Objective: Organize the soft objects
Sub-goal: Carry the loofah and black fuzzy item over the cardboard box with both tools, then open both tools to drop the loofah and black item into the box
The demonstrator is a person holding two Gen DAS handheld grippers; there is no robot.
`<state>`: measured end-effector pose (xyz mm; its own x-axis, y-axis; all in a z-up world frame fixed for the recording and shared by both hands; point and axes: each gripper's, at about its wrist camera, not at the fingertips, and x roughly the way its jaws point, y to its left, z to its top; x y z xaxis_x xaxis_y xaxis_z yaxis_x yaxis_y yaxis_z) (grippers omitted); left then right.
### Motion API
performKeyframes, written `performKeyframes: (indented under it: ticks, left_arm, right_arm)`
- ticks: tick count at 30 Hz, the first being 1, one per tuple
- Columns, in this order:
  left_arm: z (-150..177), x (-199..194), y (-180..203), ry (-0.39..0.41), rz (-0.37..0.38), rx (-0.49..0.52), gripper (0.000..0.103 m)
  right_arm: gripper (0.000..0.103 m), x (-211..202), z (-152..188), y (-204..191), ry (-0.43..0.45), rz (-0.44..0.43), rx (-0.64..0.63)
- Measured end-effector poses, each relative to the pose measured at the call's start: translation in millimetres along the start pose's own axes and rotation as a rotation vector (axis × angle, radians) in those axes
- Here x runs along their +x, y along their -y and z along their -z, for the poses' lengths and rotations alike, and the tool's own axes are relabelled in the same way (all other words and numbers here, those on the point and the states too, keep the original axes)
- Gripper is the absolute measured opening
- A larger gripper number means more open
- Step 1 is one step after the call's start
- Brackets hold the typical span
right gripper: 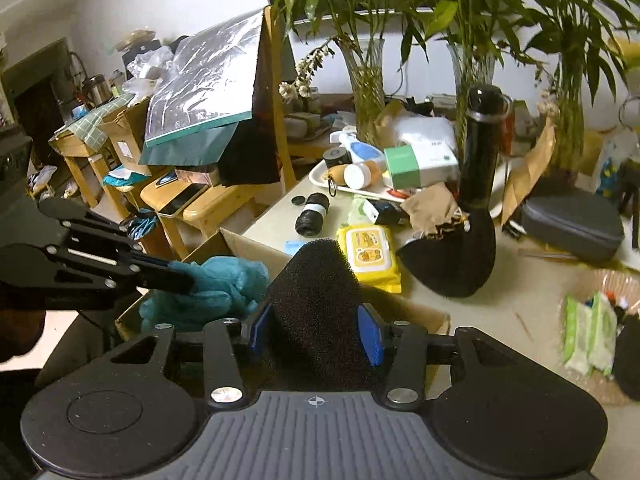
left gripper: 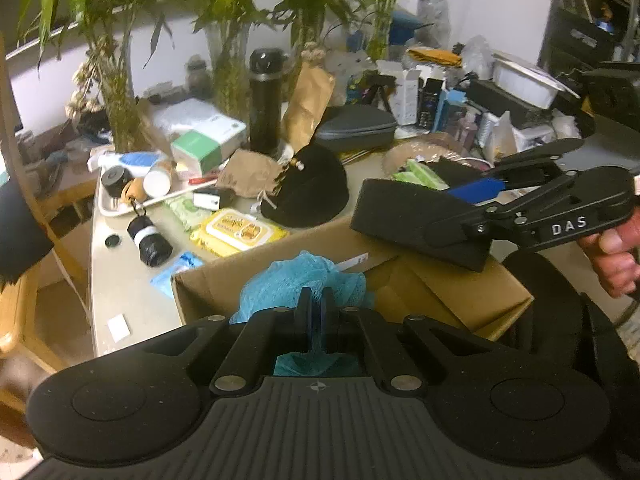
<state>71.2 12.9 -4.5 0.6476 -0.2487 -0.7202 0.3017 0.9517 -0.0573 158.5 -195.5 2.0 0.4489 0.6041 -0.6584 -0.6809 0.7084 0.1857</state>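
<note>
Two hand-held tools over an open cardboard box (left gripper: pixel 420 280), which stood against the near edge of a cluttered table (left gripper: pixel 120 276).

Left tool (left gripper: pixel 316 300): its jaws were pressed together on a blue mesh bath pouf (left gripper: pixel 296 276), pinching a fold of it. The pouf hung over the left part of the box, at the level of the box rim. In the right wrist view the same tool (right gripper: pixel 176 276) entered from the left, its tip buried in the pouf (right gripper: pixel 224 280).

Right tool (right gripper: pixel 316 328): its blue pads (right gripper: pixel 372 336) were part-way apart and pinched a black foam block (right gripper: pixel 316 292) between them, the block standing out forward past the fingertips. In the left wrist view this tool (left gripper: pixel 472 196) came in from the right with the foam block (left gripper: pixel 416 216) above the far right wall of the box; a hand (left gripper: pixel 616 256) held the handle.

Beyond the box, on the table: a yellow pack of wet wipes (left gripper: pixel 240 230) just past the far wall, a black cap (left gripper: pixel 308 188) behind the wipes, and a black bottle (left gripper: pixel 266 100) standing upright farther back. To the left of the box lay a roll of black bags (left gripper: pixel 150 238) and a white tray (left gripper: pixel 112 208) holding small containers. A dark zippered case (left gripper: pixel 356 126) lay well behind the box, with green plants (left gripper: pixel 224 8) in glass vases at the back.
</note>
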Motion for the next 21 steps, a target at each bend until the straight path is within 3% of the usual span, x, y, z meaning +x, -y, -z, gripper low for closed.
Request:
performKeyframes:
  ticks: [6, 9, 10, 12, 13, 15, 21]
  left_arm:
    - [1.8, 3.8, -1.8, -0.018, -0.053, -0.026, 0.007]
    - [2.0, 3.6, -3.5, -0.021, -0.077, -0.031, 0.013]
    - [2.0, 3.1, -4.3, -0.021, -0.083, -0.034, 0.016]
    - [2.6, 0.1, -5.7, -0.019, -0.105, -0.044, 0.043]
    - [2.7, -0.5, -5.8, -0.013, -0.117, -0.049, 0.048]
    - [3.4, -4.5, -5.8, 0.000, -0.137, -0.051, 0.060]
    - [2.9, -11.0, -10.7, 0.010, -0.171, -0.075, 0.061]
  right_arm:
    - [0.051, 6.2, 0.8, 0.9, -0.004, -0.032, 0.109]
    - [0.058, 13.5, 1.6, 0.1, -0.021, -0.011, 0.131]
    - [0.072, 16.4, 2.5, 1.0, -0.026, 0.002, 0.140]
    - [0.098, 19.2, 3.6, 2.7, -0.034, 0.011, 0.154]
    - [0.103, 18.4, 4.8, 2.6, -0.026, 0.020, 0.150]
    - [0.103, 16.5, 6.1, 0.0, -0.017, 0.029, 0.120]
    - [0.103, 13.7, 6.9, -3.1, -0.036, 0.067, 0.075]
